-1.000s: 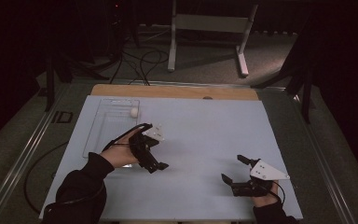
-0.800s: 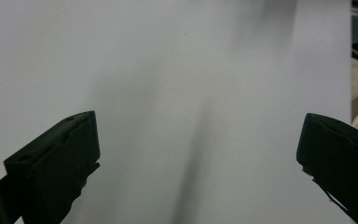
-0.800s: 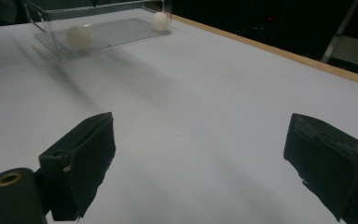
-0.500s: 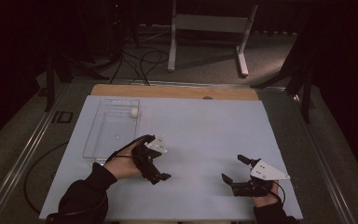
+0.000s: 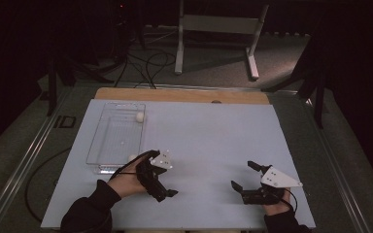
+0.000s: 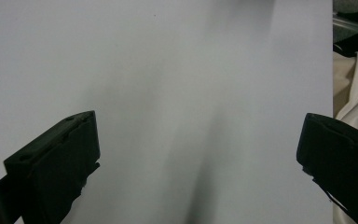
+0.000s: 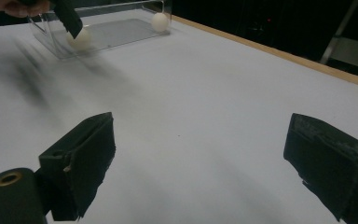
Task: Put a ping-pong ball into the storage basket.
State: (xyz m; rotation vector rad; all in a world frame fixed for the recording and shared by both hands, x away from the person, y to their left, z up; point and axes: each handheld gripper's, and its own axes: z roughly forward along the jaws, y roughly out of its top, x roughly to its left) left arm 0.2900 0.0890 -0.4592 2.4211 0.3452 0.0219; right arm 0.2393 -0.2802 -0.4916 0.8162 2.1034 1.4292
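High view, clear ribbed tray (image 5: 108, 141), round white ball (image 5: 139, 116), matte table (image 5: 213, 136)

The room is dim around the brightly lit pale blue-white tabletop (image 5: 213, 141), with motion-smeared shadows toward ten o'clock in the right gripper view.

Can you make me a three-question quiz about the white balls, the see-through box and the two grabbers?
1. Where is the clear tray?
A. on the table's left part
B. at the right edge
C. on the floor

2. How many white balls are in the tray?
A. none
B. two
C. five

3. How do the jaws of the right gripper stand?
A. shut on a ball
B. shut on nothing
C. wide open

Answers: 1 A, the high view shows it left, ahead of the left gripper. 2 B, one ball at the far corner, another ball at the near end. 3 C, bare table lies between them.
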